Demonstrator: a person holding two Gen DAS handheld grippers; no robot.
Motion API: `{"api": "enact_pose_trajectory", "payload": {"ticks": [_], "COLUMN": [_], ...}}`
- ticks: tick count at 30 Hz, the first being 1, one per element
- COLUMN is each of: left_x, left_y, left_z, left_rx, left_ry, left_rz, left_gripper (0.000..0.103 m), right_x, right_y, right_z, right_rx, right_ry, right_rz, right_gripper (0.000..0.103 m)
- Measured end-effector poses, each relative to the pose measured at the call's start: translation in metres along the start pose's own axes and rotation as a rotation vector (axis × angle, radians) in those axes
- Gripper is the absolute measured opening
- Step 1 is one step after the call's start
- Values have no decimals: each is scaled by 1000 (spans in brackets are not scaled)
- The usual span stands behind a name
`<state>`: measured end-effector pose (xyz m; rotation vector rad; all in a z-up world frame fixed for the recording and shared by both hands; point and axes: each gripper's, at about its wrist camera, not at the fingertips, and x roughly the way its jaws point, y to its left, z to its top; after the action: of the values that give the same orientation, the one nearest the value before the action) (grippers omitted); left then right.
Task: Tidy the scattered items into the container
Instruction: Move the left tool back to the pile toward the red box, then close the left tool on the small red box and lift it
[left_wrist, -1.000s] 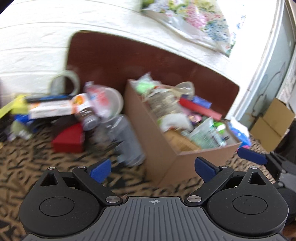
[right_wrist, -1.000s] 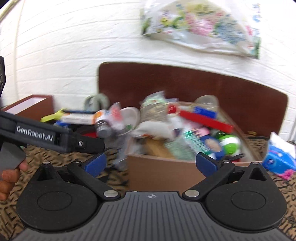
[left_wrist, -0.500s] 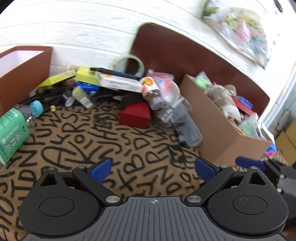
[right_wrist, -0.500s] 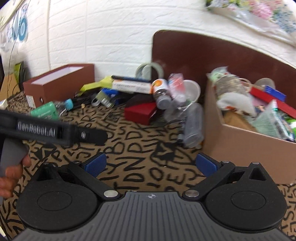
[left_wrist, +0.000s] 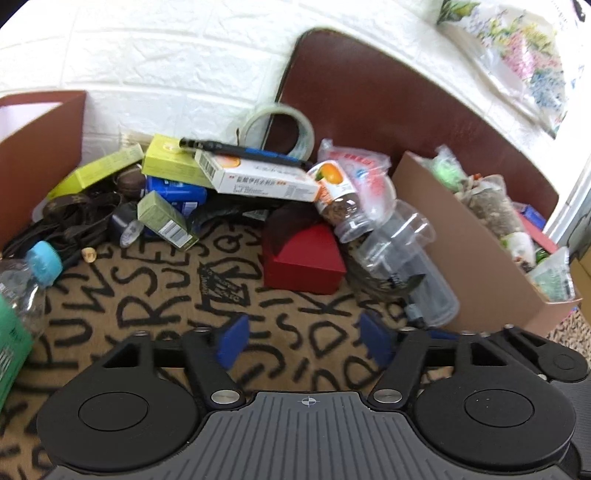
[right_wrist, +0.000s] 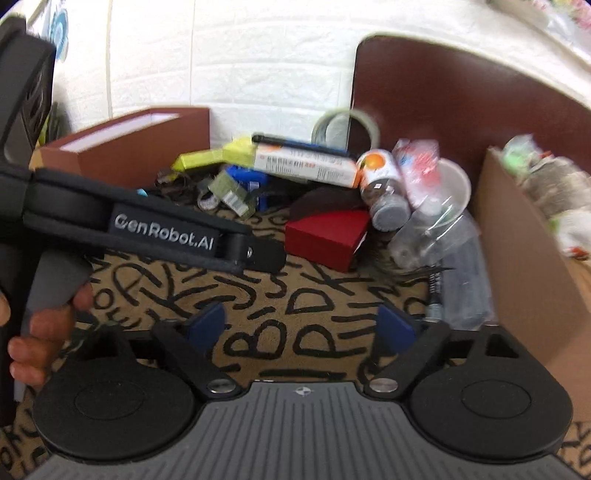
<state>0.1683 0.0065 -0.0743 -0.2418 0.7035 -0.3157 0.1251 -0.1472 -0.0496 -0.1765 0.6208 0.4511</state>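
A cardboard box (left_wrist: 476, 254) full of items stands at the right; it also shows in the right wrist view (right_wrist: 524, 251). A heap of loose items lies left of it: a red box (left_wrist: 304, 262), a clear plastic bottle (left_wrist: 413, 273), a jar with an orange label (left_wrist: 338, 199), a white medicine carton (left_wrist: 258, 177), green cartons (left_wrist: 166, 221), a tape roll (left_wrist: 280, 127). My left gripper (left_wrist: 304, 341) is open and empty, above the mat, short of the red box. My right gripper (right_wrist: 299, 326) is open and empty over the mat.
A brown box (left_wrist: 33, 147) stands at the far left. A green-labelled bottle with a blue cap (left_wrist: 22, 295) lies at the left edge. The left gripper's body and the holding hand (right_wrist: 48, 314) cross the right wrist view. A dark brown board (left_wrist: 388, 103) leans on the white wall.
Both grippers have swung left, away from the cardboard box, and dropped closer to the mat and the heap. The left gripper's jaws have narrowed somewhat but stay open.
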Motion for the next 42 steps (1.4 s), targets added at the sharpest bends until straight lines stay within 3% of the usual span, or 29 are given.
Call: {"api": "enact_pose_trajectory", "payload": {"ticks": [3, 7, 14, 22, 24, 33, 42], "left_x": [20, 43, 66, 77, 77, 41, -28], "left_y": [11, 20, 24, 17, 14, 0, -17], "left_z": [3, 8, 25, 29, 28, 10, -60], "left_rx": [-10, -24, -7, 48, 63, 97, 71], "left_ry": [24, 42, 6, 15, 15, 27, 113], "left_rz": [11, 8, -25, -88, -74, -40, -93], "left_gripper": [68, 68, 68, 66, 60, 60, 60], "right_x": [22, 45, 69, 87, 84, 51, -30], "right_y": [-7, -13, -30, -42, -39, -22, 12], "right_z": [1, 1, 13, 25, 24, 11, -50], "right_rx": [30, 44, 57, 46, 14, -28, -46], "right_ry": [32, 42, -1, -24, -25, -9, 42], "right_rz": [23, 22, 19, 51, 39, 80, 132], "right_gripper": [69, 68, 67, 55, 52, 52, 52]}}
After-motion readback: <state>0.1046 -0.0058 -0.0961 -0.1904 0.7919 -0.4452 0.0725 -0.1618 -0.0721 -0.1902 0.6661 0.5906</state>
